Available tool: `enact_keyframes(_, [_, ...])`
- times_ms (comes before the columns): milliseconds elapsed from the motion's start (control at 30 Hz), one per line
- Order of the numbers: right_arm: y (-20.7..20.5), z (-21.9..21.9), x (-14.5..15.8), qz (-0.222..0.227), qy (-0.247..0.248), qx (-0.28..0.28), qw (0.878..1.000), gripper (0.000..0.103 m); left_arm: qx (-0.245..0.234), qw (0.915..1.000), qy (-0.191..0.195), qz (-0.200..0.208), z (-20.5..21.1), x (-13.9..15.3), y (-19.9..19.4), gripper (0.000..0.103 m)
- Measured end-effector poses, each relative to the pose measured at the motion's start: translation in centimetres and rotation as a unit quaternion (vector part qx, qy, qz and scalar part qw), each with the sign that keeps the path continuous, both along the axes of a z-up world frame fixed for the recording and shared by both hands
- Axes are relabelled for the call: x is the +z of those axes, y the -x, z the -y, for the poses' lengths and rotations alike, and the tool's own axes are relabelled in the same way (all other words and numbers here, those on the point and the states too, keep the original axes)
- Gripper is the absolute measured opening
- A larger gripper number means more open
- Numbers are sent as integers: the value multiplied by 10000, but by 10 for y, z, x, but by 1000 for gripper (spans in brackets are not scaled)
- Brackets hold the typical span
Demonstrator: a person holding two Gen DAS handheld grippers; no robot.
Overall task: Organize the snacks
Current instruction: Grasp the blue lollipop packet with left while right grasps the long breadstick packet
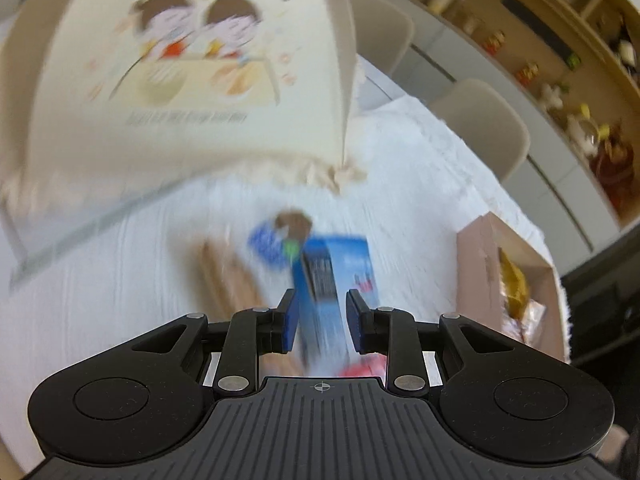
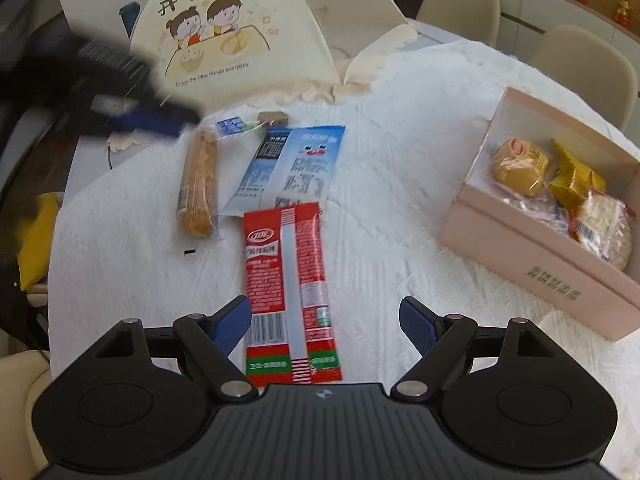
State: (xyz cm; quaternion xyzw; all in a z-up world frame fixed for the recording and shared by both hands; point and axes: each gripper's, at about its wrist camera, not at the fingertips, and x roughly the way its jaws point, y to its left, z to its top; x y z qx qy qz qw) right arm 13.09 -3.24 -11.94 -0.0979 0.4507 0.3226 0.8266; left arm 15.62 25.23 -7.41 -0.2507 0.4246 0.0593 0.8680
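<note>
Right tool (image 2: 324, 322) hangs released, jaws wide, over the red foil snack packet (image 2: 289, 280) lying flat on the white textured cloth of the worktop (image 2: 400, 184). Beyond it lie the pale blue snack bag (image 2: 298, 164) and a long tan biscuit stick in clear wrap (image 2: 199, 184). The pink cardboard box (image 2: 532, 252) at right holds wrapped snacks. Left tool (image 1: 322, 320): blurred; its narrow jaws flank something blue, and I cannot tell if they grip. Farther back: cream cartoon-printed food cover (image 2: 236, 32), beige chairs (image 2: 464, 0), shelves.
</note>
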Motion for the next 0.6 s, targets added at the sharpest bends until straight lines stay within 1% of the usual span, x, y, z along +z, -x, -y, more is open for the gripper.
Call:
enact_keyframes(67, [2, -2, -2, -67, 8, -79, 9999, 82, -310, 9993, -155, -156, -10, -4, -34, 30])
enact_keyframes(133, [1, 0, -4, -137, 2, -166, 9998, 82, -708, 9963, -355, -329, -16, -13, -66, 30])
enact_keyframes(200, [3, 1, -9, -223, -2, -266, 9994, 82, -1137, 9892, -712, -589, -15, -27, -92, 30])
enact_keyframes(267, [6, 4, -16, -285, 42, -392, 9988, 82, -1479, 9819, -856, -815, -14, -43, -107, 30])
enact_keyframes(300, [7, 6, -19, -301, 75, -457, 9985, 82, -1649, 9781, -944, -846, -13, -50, -112, 30])
enact_keyframes(333, [9, 7, -23, -309, 112, -509, 9982, 82, -1754, 9756, -1061, -787, -13, -52, -113, 34])
enact_keyframes(400, [12, 11, -31, -321, 166, -606, 9975, 82, -1902, 9727, -1133, -702, -15, -53, -115, 36])
enact_keyframes(433, [13, 12, -35, -347, 185, -655, 9971, 82, -1902, 9724, -1158, -696, -17, -53, -116, 38])
enact_keyframes(467, [13, 13, -38, -390, 196, -707, 9965, 82, -1844, 9716, -1256, -781, -18, -55, -119, 40])
enact_keyframes(500, [13, 13, -40, -397, 192, -747, 9962, 82, -1765, 9728, -1243, -837, -22, -58, -122, 46])
enact_keyframes(533, [14, 12, -41, -351, 191, -776, 9962, 82, -1709, 9753, -1110, -856, -25, -59, -126, 47])
enact_keyframes(567, [15, 11, -40, -304, 212, -771, 9963, 82, -1696, 9775, -897, -877, -27, -61, -128, 47])
enact_keyframes(600, [16, 9, -39, -247, 239, -750, 9966, 82, -1758, 9776, -650, -961, -28, -65, -129, 46])
